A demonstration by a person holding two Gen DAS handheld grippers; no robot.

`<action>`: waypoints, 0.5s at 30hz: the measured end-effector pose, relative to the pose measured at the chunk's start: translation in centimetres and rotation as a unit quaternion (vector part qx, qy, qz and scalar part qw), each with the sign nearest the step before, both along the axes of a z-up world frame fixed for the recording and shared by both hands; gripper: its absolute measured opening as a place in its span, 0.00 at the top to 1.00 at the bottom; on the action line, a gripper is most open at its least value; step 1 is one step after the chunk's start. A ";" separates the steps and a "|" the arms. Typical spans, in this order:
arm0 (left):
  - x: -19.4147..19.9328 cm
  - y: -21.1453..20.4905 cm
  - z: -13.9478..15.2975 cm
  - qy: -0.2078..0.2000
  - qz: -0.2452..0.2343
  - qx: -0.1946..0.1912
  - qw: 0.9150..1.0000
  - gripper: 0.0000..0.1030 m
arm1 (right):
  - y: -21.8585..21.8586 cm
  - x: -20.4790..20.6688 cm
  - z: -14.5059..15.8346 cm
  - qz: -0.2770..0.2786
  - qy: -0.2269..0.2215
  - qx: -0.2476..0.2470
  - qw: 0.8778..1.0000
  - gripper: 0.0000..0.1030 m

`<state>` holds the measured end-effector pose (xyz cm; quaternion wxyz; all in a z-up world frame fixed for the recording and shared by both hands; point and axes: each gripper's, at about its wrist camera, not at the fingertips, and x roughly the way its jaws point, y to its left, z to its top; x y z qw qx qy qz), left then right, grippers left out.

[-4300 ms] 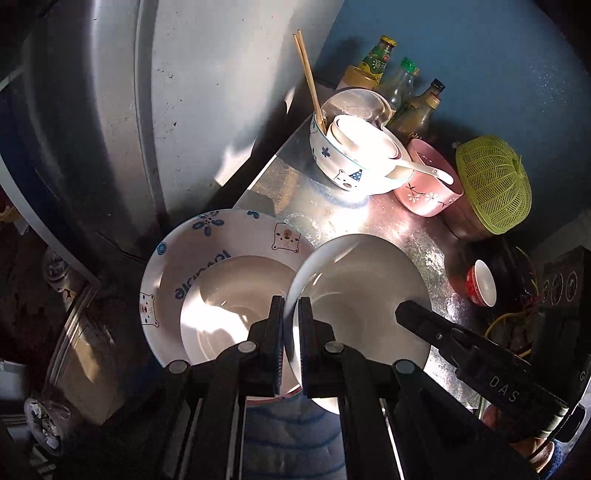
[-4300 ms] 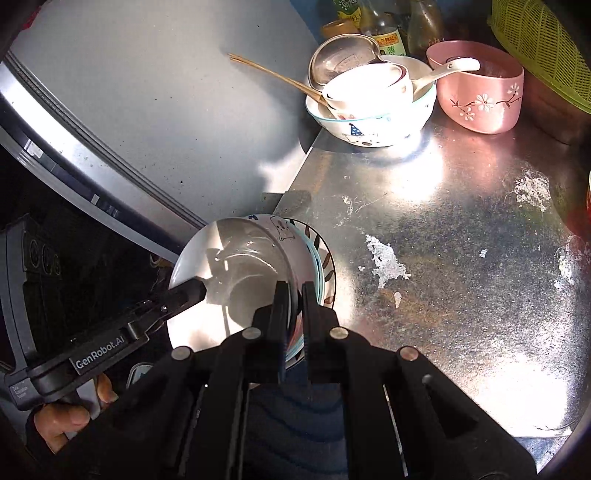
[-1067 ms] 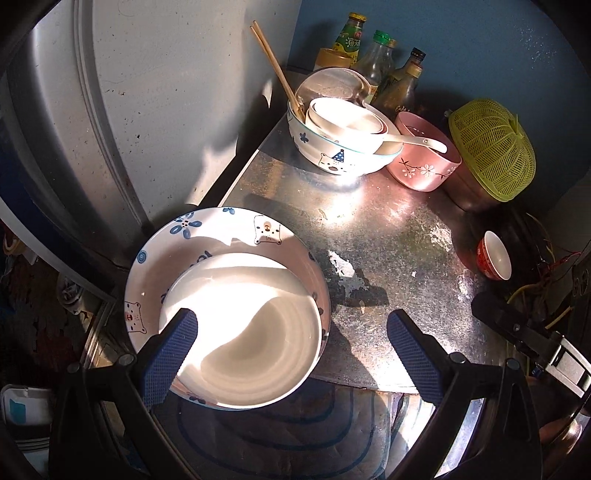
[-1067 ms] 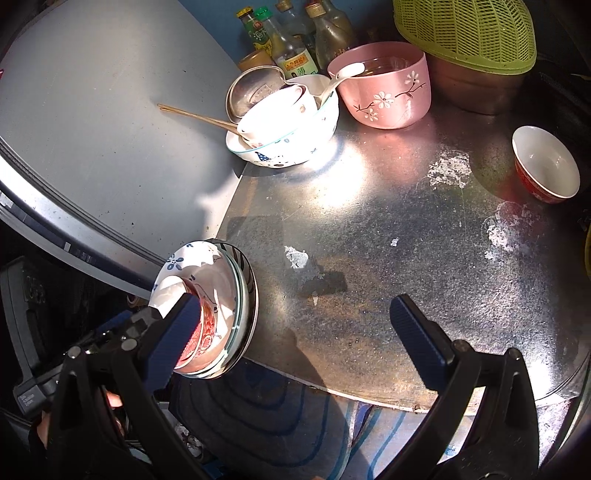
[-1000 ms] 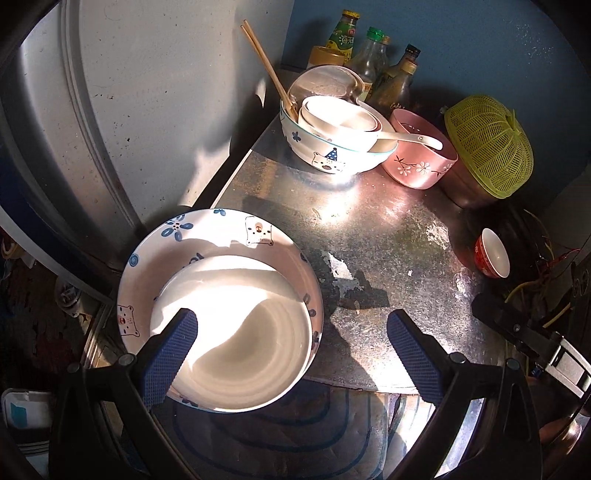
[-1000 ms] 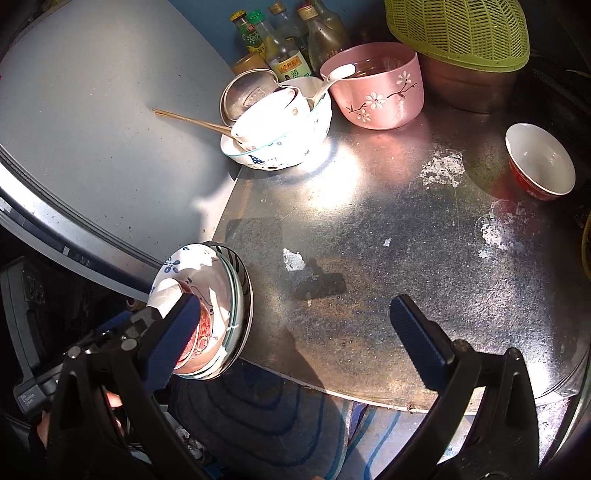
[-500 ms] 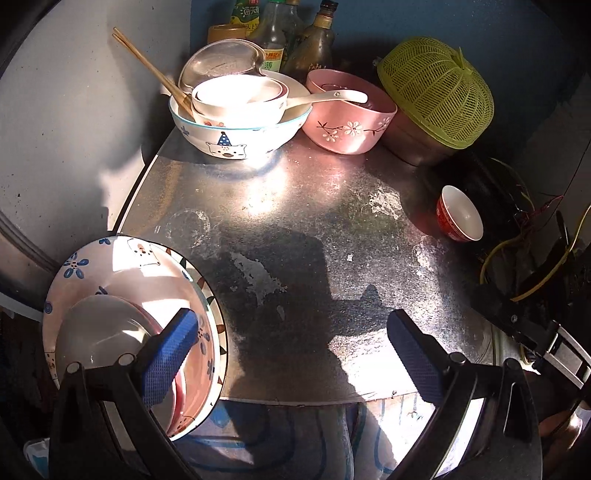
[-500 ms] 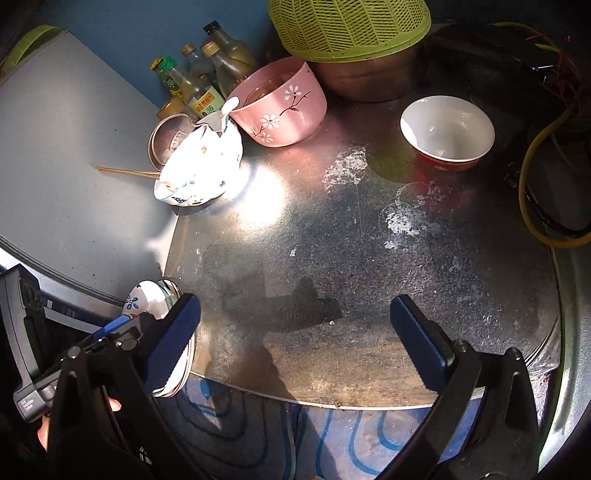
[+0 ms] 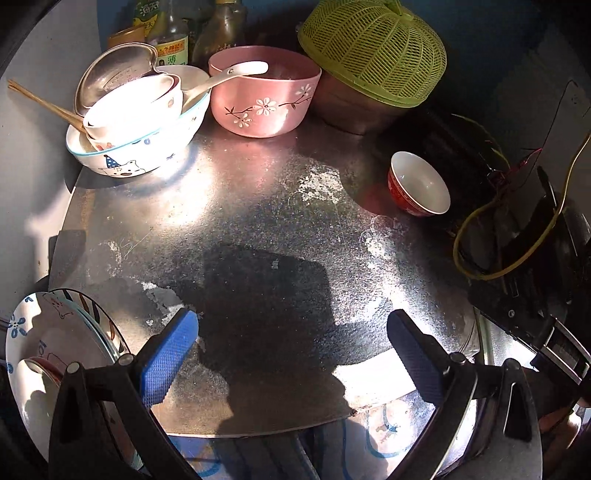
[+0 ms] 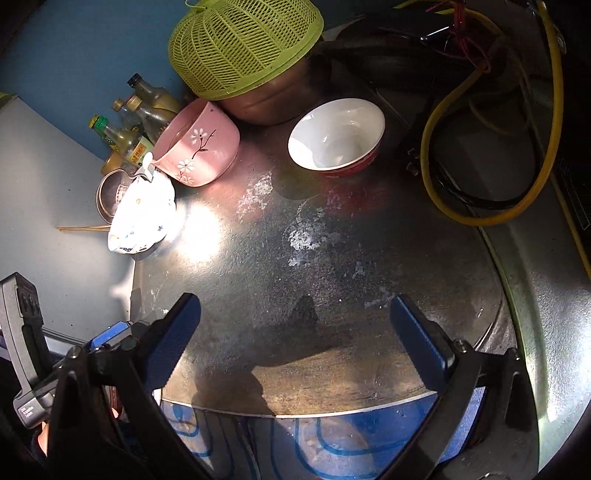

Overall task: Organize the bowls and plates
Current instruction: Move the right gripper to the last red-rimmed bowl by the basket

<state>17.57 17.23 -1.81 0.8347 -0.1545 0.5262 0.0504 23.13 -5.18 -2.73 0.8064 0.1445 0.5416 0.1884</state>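
Note:
A stack of plates (image 9: 48,343), a cartoon-printed plate with a white one inside, sits at the table's near left corner. A small red bowl (image 9: 419,184) with a white inside (image 10: 336,136) stands alone at the far right of the metal table (image 9: 258,221). My left gripper (image 9: 291,354) is open and holds nothing, its left pad (image 9: 168,354) beside the stack. My right gripper (image 10: 295,339) is open too, hovering over the table's (image 10: 332,277) front edge well short of the red bowl.
At the back stand nested white bowls with chopsticks and a spoon (image 9: 136,125), a pink flowered bowl (image 9: 264,96), a green basket over a metal pot (image 9: 373,51), and bottles (image 9: 166,33). A yellow hose (image 10: 491,147) and cables lie to the right.
Both grippers, earlier shut on the white plate's rim, are now open. Over the last second both views swung right; the stack slid to the lower left and the red bowl came closer.

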 end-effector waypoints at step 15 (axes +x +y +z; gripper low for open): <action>7.3 -1.9 -1.7 0.007 -0.064 -0.037 0.997 0.01 | -1.6 4.0 0.2 -0.031 -0.032 -0.016 0.999 0.00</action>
